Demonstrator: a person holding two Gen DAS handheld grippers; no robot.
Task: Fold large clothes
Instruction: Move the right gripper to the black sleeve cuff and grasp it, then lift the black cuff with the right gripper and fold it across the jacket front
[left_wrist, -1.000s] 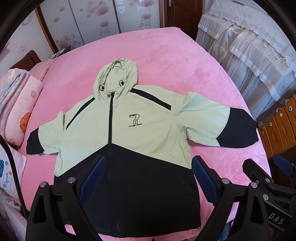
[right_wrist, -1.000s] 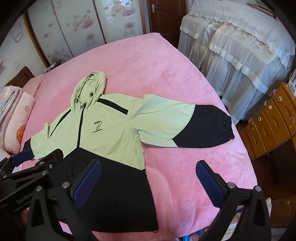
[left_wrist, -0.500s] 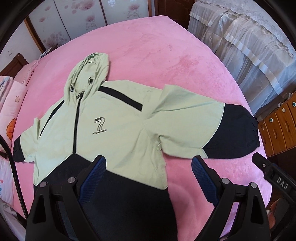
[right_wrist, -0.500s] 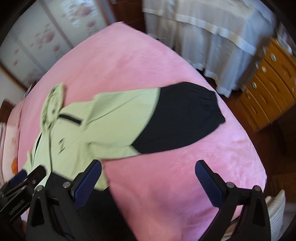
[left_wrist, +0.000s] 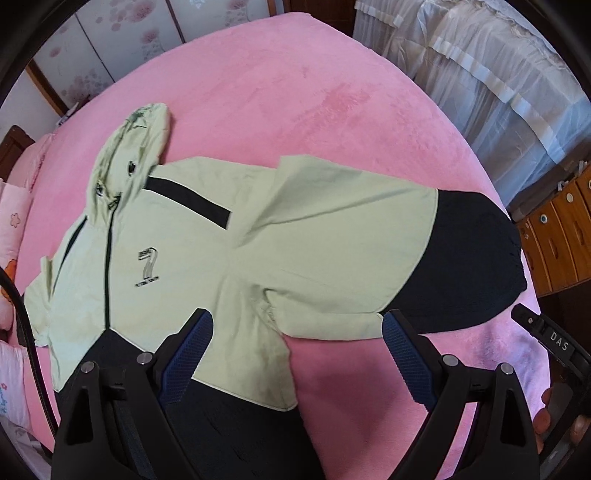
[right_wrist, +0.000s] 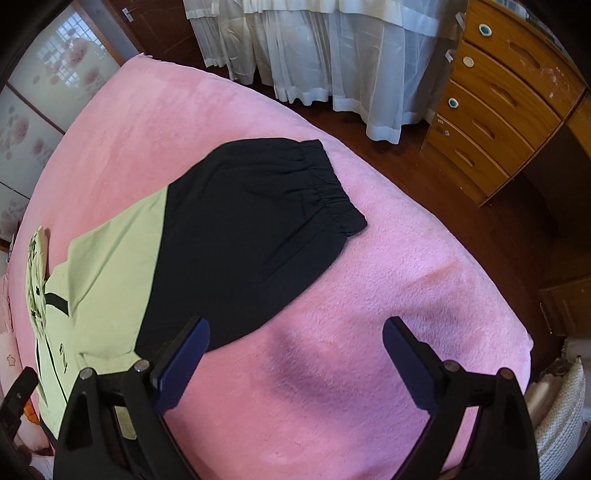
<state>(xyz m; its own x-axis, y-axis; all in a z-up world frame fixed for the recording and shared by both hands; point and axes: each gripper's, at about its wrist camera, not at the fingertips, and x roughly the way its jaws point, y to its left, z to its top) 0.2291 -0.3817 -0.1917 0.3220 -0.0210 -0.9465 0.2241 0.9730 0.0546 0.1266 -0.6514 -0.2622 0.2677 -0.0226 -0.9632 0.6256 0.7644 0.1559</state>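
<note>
On the pink bed (left_wrist: 295, 81) a lime-and-black hooded jacket (left_wrist: 184, 258) lies flat, front up, hood (left_wrist: 129, 147) pointing far-left and black hem toward the near edge; its long axis runs from hood to hem. Pink pillows (left_wrist: 14, 236) sit at the far left. Above the jacket's lower front, the left claw (left_wrist: 295, 354) hangs released, nothing between its pads. One sleeve (right_wrist: 243, 236) stretches right, black elastic cuff outermost. Beside it, over bare blanket, the right claw (right_wrist: 295, 358) stands wide, having just narrowed slightly, empty. White curtains (right_wrist: 314, 55) and wooden drawers (right_wrist: 498, 110) stand beyond the bed's right side.
</note>
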